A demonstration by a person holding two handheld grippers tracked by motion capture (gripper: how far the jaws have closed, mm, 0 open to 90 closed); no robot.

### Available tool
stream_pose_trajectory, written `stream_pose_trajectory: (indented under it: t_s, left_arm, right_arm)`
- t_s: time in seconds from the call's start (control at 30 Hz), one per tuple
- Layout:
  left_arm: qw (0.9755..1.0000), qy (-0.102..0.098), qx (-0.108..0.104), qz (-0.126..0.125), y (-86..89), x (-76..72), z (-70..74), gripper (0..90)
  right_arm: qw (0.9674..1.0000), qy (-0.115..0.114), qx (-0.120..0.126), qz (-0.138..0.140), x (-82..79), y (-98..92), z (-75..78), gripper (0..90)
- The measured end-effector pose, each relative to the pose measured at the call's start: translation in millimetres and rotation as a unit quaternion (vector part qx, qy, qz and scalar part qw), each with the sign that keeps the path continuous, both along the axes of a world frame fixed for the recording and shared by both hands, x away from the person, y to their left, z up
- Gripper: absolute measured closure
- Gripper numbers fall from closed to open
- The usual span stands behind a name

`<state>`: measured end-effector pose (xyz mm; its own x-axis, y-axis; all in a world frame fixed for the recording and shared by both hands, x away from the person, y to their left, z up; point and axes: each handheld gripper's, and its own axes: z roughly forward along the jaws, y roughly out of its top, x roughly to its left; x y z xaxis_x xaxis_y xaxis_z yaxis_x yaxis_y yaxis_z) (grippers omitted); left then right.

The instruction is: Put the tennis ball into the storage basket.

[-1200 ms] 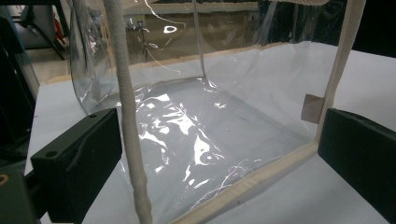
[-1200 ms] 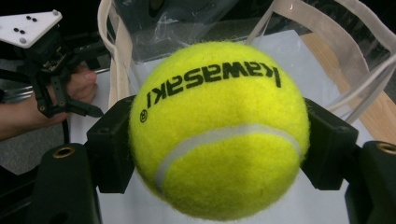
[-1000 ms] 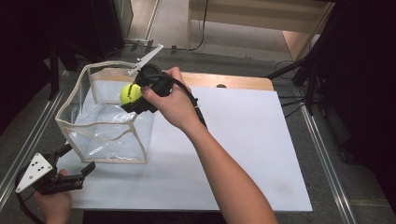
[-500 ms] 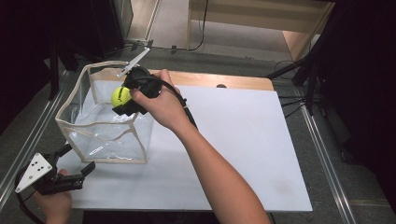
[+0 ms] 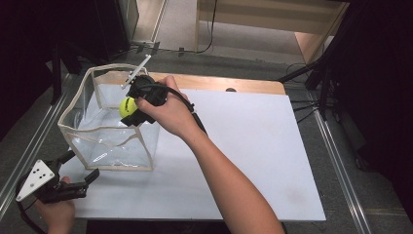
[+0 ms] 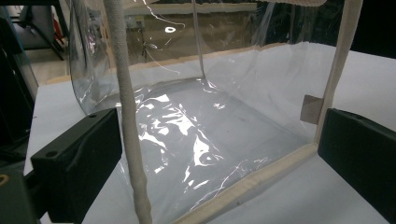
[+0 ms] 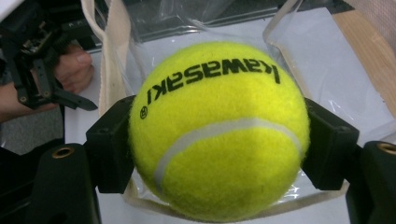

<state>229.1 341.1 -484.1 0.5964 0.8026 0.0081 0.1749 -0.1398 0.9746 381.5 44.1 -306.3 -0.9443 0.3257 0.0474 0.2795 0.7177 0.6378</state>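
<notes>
left gripper [image 5: 78,171] sits at the near-left corner of the clear plastic box with cream fabric edging [image 5: 113,163], low on the white table board [image 5: 253,146]. jaws spread wide, nothing between them, lined up on the box's near corner, with one cream upright edge just ahead of the gap. right gripper [image 5: 132,108] is over the box's open top, right side, jaws pinching the yellow-green tennis ball marked "kawasaki" [image 7: 218,128] on both flanks. ball held above the box floor, inside the rim line.
</notes>
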Motion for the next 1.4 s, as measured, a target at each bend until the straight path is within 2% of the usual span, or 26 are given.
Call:
stream_pose_trajectory:
  t_s: [0.13,0.2,0.33,0.37,0.5,0.7,0.8,1.07,1.4]
  left_arm:
    - [1.0,0.0,0.002,-0.001,0.1,0.2,-0.1,0.1]
    - [1.0,0.001,0.002,-0.001,0.2,0.1,0.0,0.1]
    - [1.0,0.002,0.002,-0.001,0.4,0.0,0.3,0.1]
    - [1.0,0.002,0.002,0.0,0.5,0.0,0.3,0.1]
    - [1.0,0.001,0.0,0.0,0.4,0.4,0.0,0.1]
    - [1.0,0.004,0.002,0.0,0.3,0.2,0.3,0.1]
    - [1.0,0.003,0.004,-0.001,0.4,0.2,0.2,0.1]
    - [1.0,0.002,0.002,0.0,-0.3,0.4,-0.1,0.1]
    - [1.0,0.003,0.003,-0.001,-0.2,0.5,-0.1,0.1]
  right_arm:
    - [1.0,-0.003,0.0,-0.005,-1.4,-1.8,0.1,22.4]
    - [0.9998,-0.015,0.002,-0.01,-3.5,-2.6,1.5,16.5]
    - [0.9998,-0.011,0.015,-0.009,-5.7,-6.2,5.1,14.4]
    - [0.9997,-0.012,0.02,-0.011,-6.8,-8.3,6.5,10.3]
    - [0.9988,-0.028,0.035,-0.022,-9.5,-17.6,9.7,9.7]
    - [0.9975,-0.029,0.05,-0.04,-14.8,-33.1,9.9,8.8]
    - [0.9972,-0.026,0.06,-0.038,-17.5,-41.1,7.6,0.6]
    - [0.996,-0.03,0.063,-0.056,-25.0,-54.7,-0.5,0.0]
    - [0.9942,-0.034,0.068,-0.076,-30.9,-66.2,-19.9,0.0]
